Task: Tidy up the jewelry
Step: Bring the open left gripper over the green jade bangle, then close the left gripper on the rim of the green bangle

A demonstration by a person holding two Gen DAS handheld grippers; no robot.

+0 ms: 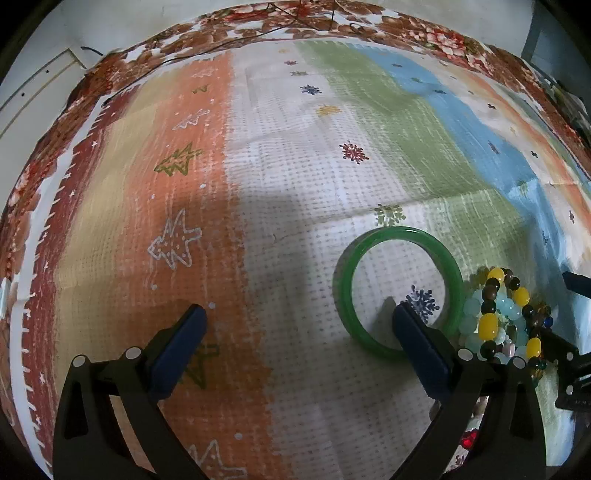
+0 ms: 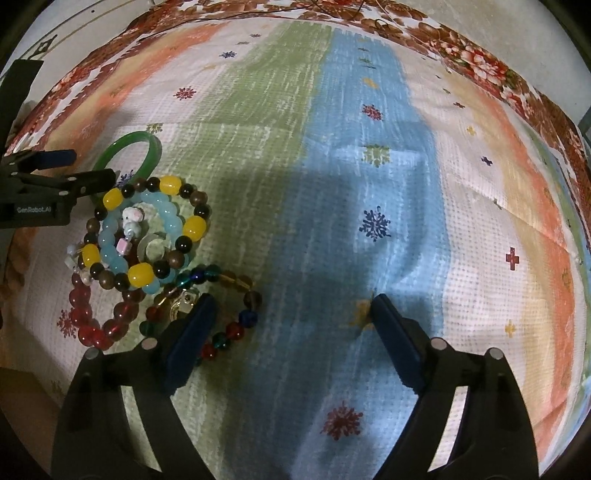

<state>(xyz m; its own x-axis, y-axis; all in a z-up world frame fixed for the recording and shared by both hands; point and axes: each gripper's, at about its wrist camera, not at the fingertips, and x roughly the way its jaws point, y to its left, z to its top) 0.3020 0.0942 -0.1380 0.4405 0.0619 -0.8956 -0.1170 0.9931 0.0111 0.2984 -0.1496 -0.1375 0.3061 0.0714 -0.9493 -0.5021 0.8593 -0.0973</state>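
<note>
A green bangle (image 1: 397, 288) lies flat on the striped cloth; it also shows in the right wrist view (image 2: 129, 151). Beside it is a heap of bead bracelets: a yellow-and-brown one (image 2: 147, 229), a pale blue one (image 2: 170, 218), a red one (image 2: 92, 325) and a multicoloured one (image 2: 229, 314). The heap shows in the left wrist view (image 1: 506, 317). My left gripper (image 1: 299, 317) is open, its right finger (image 1: 417, 332) lying over the bangle's near rim. My right gripper (image 2: 291, 310) is open and empty, its left finger (image 2: 192, 332) over the multicoloured bracelet.
The striped cloth (image 2: 351, 184) with snowflake prints covers a table with a floral cover (image 1: 314, 22) at the back edge. The left gripper's body (image 2: 37, 192) shows at the left in the right wrist view. A wall lies beyond.
</note>
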